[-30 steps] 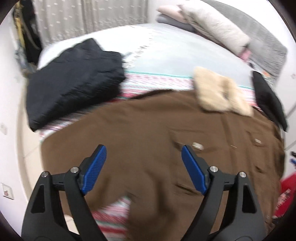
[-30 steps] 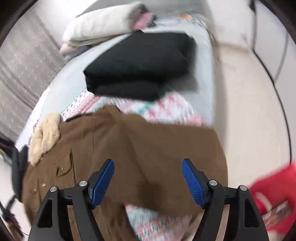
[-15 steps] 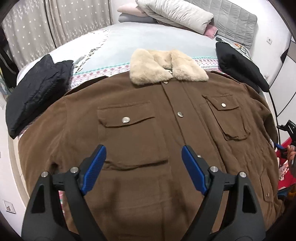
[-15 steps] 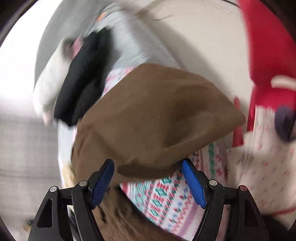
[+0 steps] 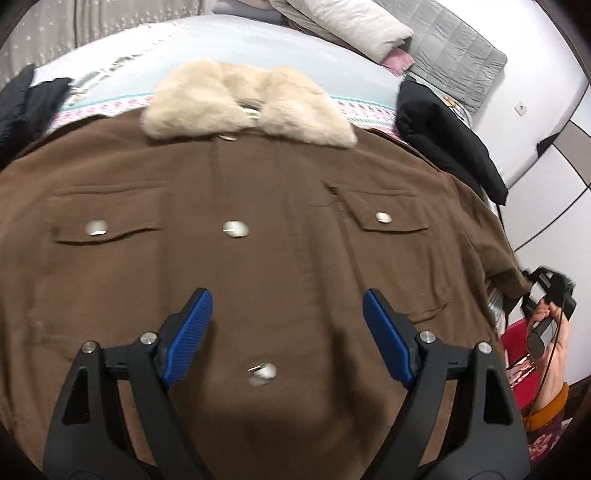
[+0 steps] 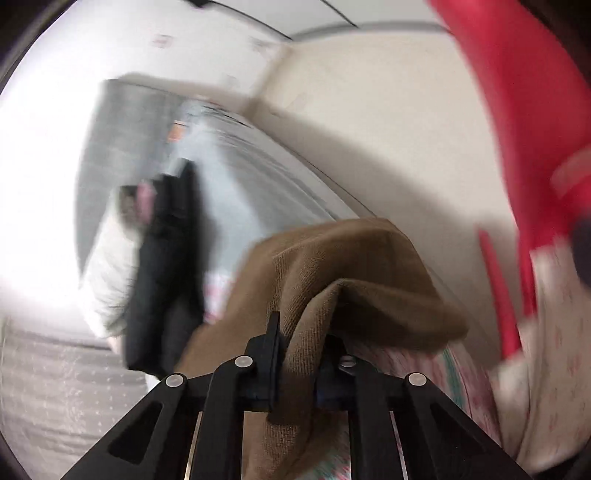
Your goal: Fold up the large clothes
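Note:
A large brown jacket (image 5: 288,192) with a cream fur collar (image 5: 247,107) lies front up, buttoned, spread across the bed. My left gripper (image 5: 288,332) hovers open over the lower front placket, nothing between its blue pads. At the jacket's right side, my right gripper (image 6: 301,343) is closing its jaws on the end of the brown sleeve (image 6: 351,266), and the cloth is pinched and bunched between them. In the left wrist view that gripper (image 5: 528,284) shows at the right edge by the sleeve end, held by a hand (image 5: 554,354).
A patterned blanket (image 6: 417,365) lies under the jacket on the grey bed (image 5: 258,48). Folded black garments sit at the right (image 5: 443,136) and left (image 5: 22,103). Pillows (image 5: 343,22) are at the headboard. Something red (image 6: 517,110) is close on the right.
The left gripper swung from the jacket's left side to over its middle and came closer, still open. The right gripper rolled, went in on the sleeve end and closed on it.

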Demonstrator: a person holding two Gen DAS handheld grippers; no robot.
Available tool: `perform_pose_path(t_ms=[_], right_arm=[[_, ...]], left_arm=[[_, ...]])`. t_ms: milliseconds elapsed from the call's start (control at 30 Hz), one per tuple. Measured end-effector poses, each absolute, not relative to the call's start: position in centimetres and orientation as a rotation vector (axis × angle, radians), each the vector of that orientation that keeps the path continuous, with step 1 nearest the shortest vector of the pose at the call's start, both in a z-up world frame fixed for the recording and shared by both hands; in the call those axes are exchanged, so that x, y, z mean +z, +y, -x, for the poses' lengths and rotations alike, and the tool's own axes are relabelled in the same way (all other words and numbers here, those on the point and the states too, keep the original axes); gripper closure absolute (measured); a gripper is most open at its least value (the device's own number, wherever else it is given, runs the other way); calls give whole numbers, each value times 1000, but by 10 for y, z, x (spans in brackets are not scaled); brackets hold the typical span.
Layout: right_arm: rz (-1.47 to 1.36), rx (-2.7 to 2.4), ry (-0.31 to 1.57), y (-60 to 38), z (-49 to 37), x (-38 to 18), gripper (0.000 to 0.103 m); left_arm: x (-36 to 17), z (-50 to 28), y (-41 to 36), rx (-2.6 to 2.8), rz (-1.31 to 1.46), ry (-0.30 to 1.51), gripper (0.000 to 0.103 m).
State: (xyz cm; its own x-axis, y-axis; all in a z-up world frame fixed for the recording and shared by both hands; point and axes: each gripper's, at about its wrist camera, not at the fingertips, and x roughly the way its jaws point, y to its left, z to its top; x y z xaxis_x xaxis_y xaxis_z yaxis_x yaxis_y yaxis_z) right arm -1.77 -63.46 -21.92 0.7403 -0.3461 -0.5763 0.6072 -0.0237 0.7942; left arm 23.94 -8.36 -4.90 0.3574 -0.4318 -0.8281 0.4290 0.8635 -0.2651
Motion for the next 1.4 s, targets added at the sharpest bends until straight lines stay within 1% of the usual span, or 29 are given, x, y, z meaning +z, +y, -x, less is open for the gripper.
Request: perform_pose_path(t_ms=[133, 267, 400, 533, 633, 700, 800, 867, 900, 933, 967, 1000, 1067, 1100, 1167, 1200, 1233, 1367, 1400], right_arm=[[-1206, -691, 89, -644, 20, -170, 92], [-986, -646, 43, -619, 7, -125, 92], [-735, -589, 22, -573, -5, -74, 92], [-506, -473, 56, -508, -39, -33, 91], [-328, -332, 106, -444, -68, -16, 91], [-241, -231, 159, -407, -93, -12, 90], [-109, -92, 261, -346, -125, -23, 87], [-43, -8, 348, -317, -150, -42, 81], [-30, 48, 402, -307, -160, -52, 68], [-35, 139, 486, -297, -174, -66, 48], [-54, 202, 537, -291, -177, -74, 43], [-102, 299, 597, -287, -183, -84, 42], [-189, 391, 636, -294, -189, -90, 42], [-224, 406, 630, -301, -190, -87, 41], [-317, 373, 575, -327, -185, -78, 36], [-358, 339, 545, -341, -182, -76, 31], [-410, 285, 505, -358, -179, -75, 29], [-525, 82, 476, -414, -177, -83, 29], [-544, 0, 487, -427, -182, -85, 29]], left_arm=[[-52, -230, -117, -636, -20, 1026, 19], [-69, -216, -141, -738, -34, 1007, 19], [-94, -207, -146, -763, -76, 973, 19], [-81, -209, -135, -832, 2, 966, 19], [-64, -217, -113, -863, 67, 935, 19], [-52, -224, -92, -870, 134, 892, 19], [-44, -240, -60, -836, 265, 853, 19], [-47, -252, -38, -790, 357, 850, 19], [-49, -256, -30, -775, 386, 854, 19], [-53, -260, -23, -762, 415, 859, 19], [-58, -264, -15, -749, 456, 869, 19], [-62, -267, -11, -746, 483, 878, 19], [-68, -274, -5, -742, 533, 892, 19], [-69, -276, -6, -737, 542, 895, 19], [-70, -277, -8, -717, 531, 899, 19], [-70, -277, -8, -708, 509, 901, 19], [-70, -276, -13, -694, 467, 903, 19], [-75, -278, -43, -584, 256, 965, 20], [-79, -281, -48, -563, 236, 985, 22]])
